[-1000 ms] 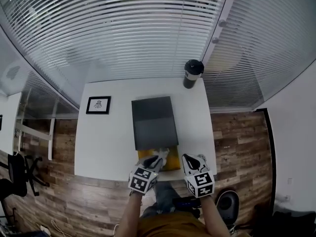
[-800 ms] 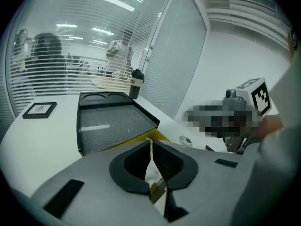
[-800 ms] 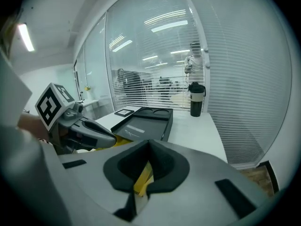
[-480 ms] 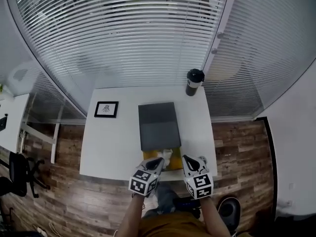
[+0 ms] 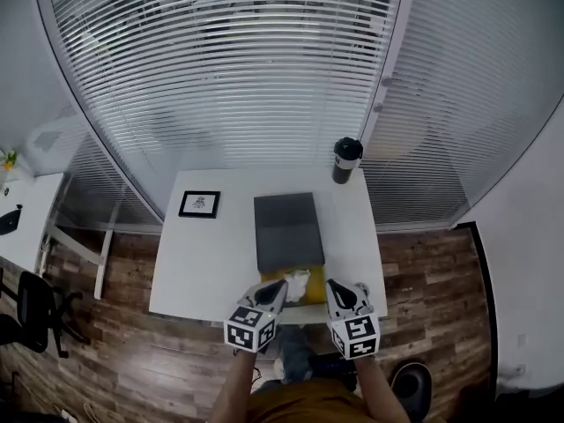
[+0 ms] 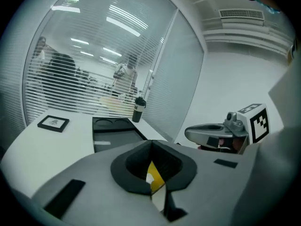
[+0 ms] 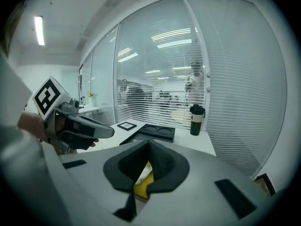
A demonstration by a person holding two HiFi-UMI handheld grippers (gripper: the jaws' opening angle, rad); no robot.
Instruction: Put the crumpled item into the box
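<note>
At the near edge of the white table (image 5: 207, 263), a white crumpled item (image 5: 298, 281) lies on a flat yellow sheet (image 5: 309, 294), just in front of the dark grey box (image 5: 289, 232). It sits outside the box, close to the box's near end. The box lies flat along the middle of the table, and from the gripper views two round hollows show at its far end.

The left gripper (image 5: 276, 287) is held over the table's front edge with its tip just beside the crumpled item, on the item's left. Its jaws meet at the tips and clamp nothing; through the gap behind the tips only a bit of yellow sheet and white paper shows below. The right gripper (image 5: 335, 286) is held to the right of the sheet, apart from the item. Its jaws are likewise together at the tips, with nothing caught between them.

On the far left of the table lies a small black picture frame (image 5: 200, 204), and a black cup (image 5: 346, 159) stands upright at the far right corner, near the window blinds (image 5: 220, 69)
</note>
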